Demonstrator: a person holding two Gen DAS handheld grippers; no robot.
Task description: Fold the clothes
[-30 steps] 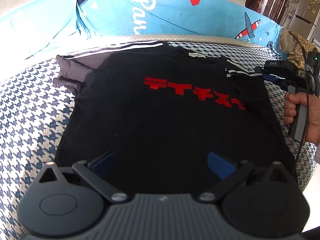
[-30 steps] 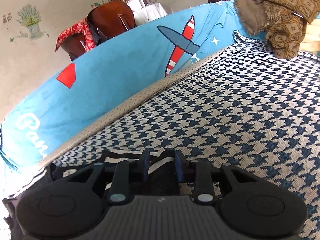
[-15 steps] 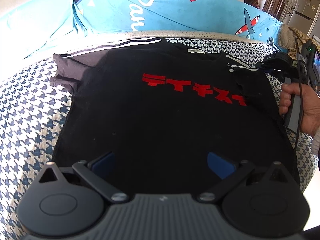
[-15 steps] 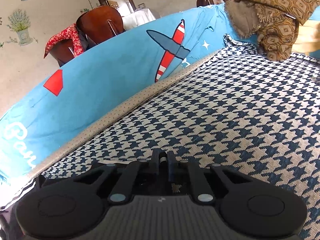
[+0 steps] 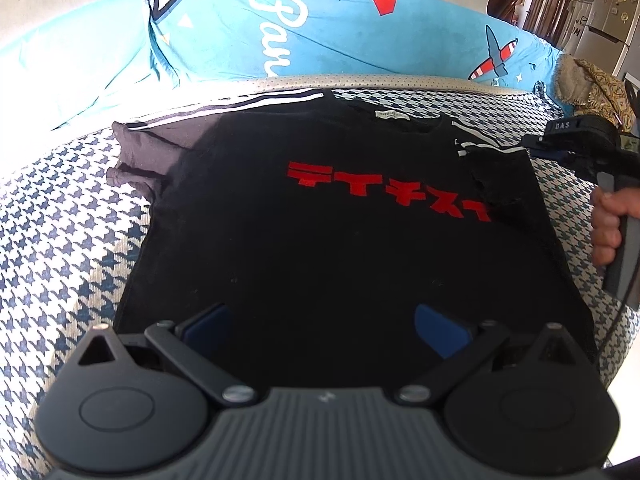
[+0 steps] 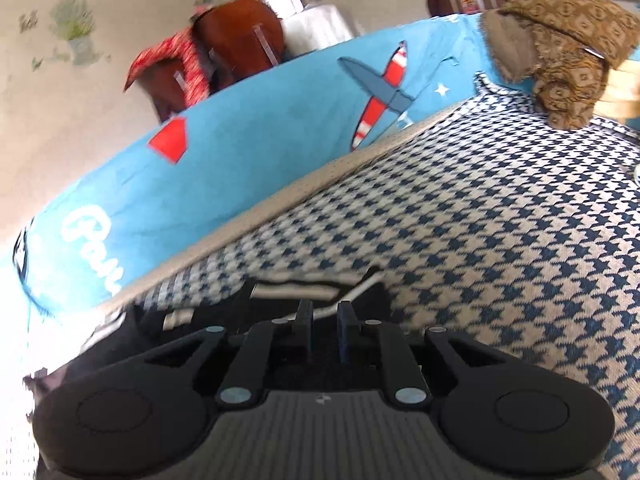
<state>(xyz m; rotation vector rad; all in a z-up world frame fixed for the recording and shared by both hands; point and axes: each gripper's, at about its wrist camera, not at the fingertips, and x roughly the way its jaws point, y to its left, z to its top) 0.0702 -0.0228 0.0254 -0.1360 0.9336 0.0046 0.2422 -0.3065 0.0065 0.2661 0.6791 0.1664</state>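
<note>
Left wrist view showed your left gripper [image 5: 320, 326] gaping empty above the shirt [image 5: 320, 240] hem, while your right gripper [image 6: 323, 330], narrowly parted, sat at the folded sleeve [image 5: 496, 176], probably releasing it.

Bare houndstooth sofa seat [image 6: 500, 216] lies open right of the black T-shirt [image 5: 320, 240] and in a strip to its left. The blue backrest cover [image 5: 360, 40] walls off the far side. A brown patterned cloth [image 6: 568, 52] heaps at the far right corner.
</note>
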